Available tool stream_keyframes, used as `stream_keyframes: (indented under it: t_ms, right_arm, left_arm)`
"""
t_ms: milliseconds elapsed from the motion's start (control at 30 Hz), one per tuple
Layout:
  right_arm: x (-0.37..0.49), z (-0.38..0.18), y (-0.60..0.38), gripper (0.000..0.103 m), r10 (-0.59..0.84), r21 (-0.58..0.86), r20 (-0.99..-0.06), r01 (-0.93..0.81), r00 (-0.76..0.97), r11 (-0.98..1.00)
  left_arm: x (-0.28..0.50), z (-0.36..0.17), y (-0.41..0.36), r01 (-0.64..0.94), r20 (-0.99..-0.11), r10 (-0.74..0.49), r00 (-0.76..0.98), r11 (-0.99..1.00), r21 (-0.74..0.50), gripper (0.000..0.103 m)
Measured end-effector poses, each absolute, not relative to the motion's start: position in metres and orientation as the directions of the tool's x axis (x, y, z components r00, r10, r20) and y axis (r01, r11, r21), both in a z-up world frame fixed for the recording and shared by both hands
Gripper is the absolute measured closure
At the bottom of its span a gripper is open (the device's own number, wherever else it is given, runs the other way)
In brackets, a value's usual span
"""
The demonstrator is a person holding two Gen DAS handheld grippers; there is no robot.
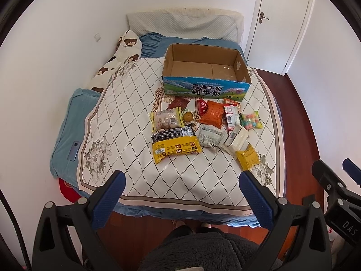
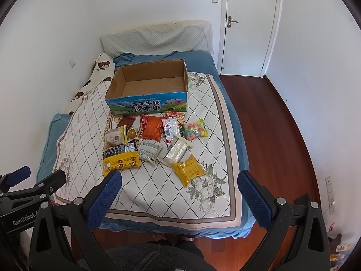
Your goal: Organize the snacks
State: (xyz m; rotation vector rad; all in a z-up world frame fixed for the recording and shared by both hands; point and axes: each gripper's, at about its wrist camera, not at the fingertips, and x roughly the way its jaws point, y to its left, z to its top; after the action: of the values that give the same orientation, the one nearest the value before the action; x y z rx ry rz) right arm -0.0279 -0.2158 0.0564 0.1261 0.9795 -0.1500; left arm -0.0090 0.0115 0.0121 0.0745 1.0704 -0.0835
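open-topped corrugated cardboard box (image 1: 204,76), glossy printed front, on a quilted diamond-pattern cover (image 1: 126,122). crinkly foil and plastic snacks (image 1: 200,126) lie scattered just in front of the box. left gripper (image 1: 182,184) and right gripper (image 2: 179,181): jaws wide apart, holding nothing, nearer than the snacks.

Both views are bright with soft, even daylight, and shadows under the snacks on the bed (image 1: 135,103) are faint. The fisheye lens bends the walls (image 2: 56,22) and door (image 2: 250,22) and leaves black corners. Focus is sharp, with a light sheen on the wrappers.
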Motion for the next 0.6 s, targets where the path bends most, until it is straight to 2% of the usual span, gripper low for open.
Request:
stream_keyframes:
  t_ms: [600]
  right_arm:
    - [-0.0294,0.0614,-0.2052,0.000,-0.073,0.034,-0.823,0.177,0.563,0.984]
  left_arm:
    - [-0.0091,0.0137,0.0176,0.102,-0.873,-0.037,0.487,0.995,0.015,0.000]
